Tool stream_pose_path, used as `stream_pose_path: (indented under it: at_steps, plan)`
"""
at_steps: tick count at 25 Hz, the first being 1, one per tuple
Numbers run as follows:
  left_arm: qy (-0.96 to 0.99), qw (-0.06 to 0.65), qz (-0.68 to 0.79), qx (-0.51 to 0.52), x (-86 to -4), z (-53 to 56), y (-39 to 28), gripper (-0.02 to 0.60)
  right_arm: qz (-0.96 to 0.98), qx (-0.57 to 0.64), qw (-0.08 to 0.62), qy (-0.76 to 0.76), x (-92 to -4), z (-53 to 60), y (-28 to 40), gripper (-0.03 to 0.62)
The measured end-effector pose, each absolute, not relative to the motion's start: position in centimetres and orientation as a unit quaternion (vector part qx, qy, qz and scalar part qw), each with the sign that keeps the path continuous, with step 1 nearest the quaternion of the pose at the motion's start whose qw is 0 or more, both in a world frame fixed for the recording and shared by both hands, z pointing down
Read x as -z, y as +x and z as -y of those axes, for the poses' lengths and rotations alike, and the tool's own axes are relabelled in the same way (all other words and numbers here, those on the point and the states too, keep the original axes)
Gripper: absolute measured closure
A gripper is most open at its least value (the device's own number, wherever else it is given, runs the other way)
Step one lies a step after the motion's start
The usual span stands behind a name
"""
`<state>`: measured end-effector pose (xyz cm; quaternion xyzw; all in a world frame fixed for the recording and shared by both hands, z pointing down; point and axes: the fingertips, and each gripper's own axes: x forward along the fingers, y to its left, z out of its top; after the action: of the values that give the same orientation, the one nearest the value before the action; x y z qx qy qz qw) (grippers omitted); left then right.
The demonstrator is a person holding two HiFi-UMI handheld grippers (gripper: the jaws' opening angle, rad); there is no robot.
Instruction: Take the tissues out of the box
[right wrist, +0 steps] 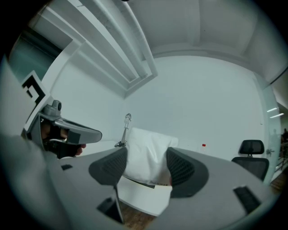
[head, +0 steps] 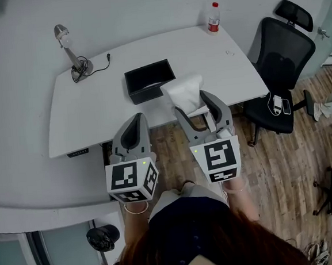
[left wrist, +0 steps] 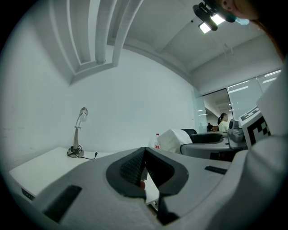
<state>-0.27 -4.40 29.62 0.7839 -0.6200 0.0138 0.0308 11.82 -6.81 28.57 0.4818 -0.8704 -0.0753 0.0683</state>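
- Here, the right gripper [right wrist: 146, 165] clamps the white tissues [head: 184, 91] between wide-set jaws, near the table [head: 95, 118] front edge.
- Left gripper [left wrist: 144, 152]: jaws closed, empty.
- Black box [head: 145, 95]: on the table.

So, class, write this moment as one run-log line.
right claw: shut on tissue pack, out of box | left claw: shut, empty | box: on table

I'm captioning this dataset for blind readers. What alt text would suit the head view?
Seen from above, the right gripper clamps a white soft pack of tissues above the near edge of a white table, close to an open black rectangular box. The left gripper hangs shut and empty to its left.
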Motion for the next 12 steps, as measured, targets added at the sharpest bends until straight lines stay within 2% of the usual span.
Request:
stream_pose_path:
  at_steps: [12]
  plan:
    - [0.802, 0.040, 0.595, -0.020, -29.9, 4.1, -2.1, 0.560, 0.859, 0.067, 0.075, 0.503, -28.4, 5.7, 9.7, 0.298]
